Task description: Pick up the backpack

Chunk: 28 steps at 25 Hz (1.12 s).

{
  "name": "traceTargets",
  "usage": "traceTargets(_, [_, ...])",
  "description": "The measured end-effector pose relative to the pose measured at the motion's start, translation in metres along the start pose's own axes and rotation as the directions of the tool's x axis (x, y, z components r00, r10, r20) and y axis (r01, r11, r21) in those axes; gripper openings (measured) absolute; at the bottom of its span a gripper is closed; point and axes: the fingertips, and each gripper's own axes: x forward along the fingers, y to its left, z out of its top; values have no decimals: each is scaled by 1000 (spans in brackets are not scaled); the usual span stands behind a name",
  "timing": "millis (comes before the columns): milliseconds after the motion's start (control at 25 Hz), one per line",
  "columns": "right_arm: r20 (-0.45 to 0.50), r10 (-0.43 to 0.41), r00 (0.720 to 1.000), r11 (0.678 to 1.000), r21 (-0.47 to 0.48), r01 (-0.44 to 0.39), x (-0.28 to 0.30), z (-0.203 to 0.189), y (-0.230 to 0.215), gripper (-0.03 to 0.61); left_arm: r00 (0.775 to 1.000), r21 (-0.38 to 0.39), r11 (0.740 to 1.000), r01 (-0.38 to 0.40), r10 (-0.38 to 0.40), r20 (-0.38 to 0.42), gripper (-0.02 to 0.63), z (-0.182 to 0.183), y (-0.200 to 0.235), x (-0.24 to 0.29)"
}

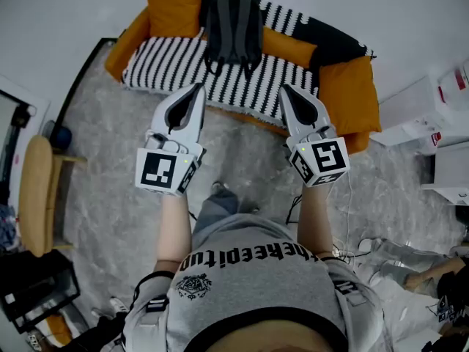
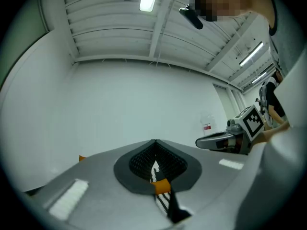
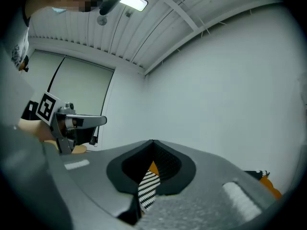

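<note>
The dark grey backpack point(image 1: 233, 31) stands against the back of a sofa point(image 1: 176, 61), which has a black-and-white striped cover and orange cushions. It shows in the head view at top centre. My left gripper point(image 1: 198, 88) and right gripper point(image 1: 286, 89) are held side by side in the air in front of the sofa's front edge, short of the backpack. Both point toward it. Both are shut with nothing between the jaws. In the left gripper view my jaws point(image 2: 154, 141) meet at the tip, with striped fabric showing through the gap behind. The right gripper view point(image 3: 152, 141) shows the same.
A grey rug point(image 1: 242, 167) lies between me and the sofa. A wooden chair point(image 1: 35, 196) and a black crate point(image 1: 37, 288) stand at the left. White boxes point(image 1: 432, 112) are at the right. Another person's legs point(image 1: 410, 270) are at the lower right.
</note>
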Motion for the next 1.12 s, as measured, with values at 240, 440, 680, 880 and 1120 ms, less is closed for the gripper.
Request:
traceTargets(240, [11, -54, 998, 999, 1, 54, 11, -1, -8, 2, 1000, 0, 1000, 18, -18, 3, 18, -4, 12, 8])
traceTargets(440, [20, -58, 998, 998, 34, 57, 32, -3, -9, 2, 999, -1, 999, 41, -41, 23, 18, -6, 30, 19])
traceTargets(680, [38, -73, 997, 997, 23, 72, 60, -4, -4, 2, 997, 0, 998, 66, -66, 34, 18, -13, 57, 30])
traceTargets(880, [58, -79, 995, 996, 42, 77, 74, -1, -1, 2, 994, 10, 995, 103, -103, 31, 18, -19, 69, 37])
traceTargets(1120, [34, -92, 995, 995, 52, 90, 83, -6, -1, 2, 993, -4, 994, 112, -112, 37, 18, -23, 80, 43])
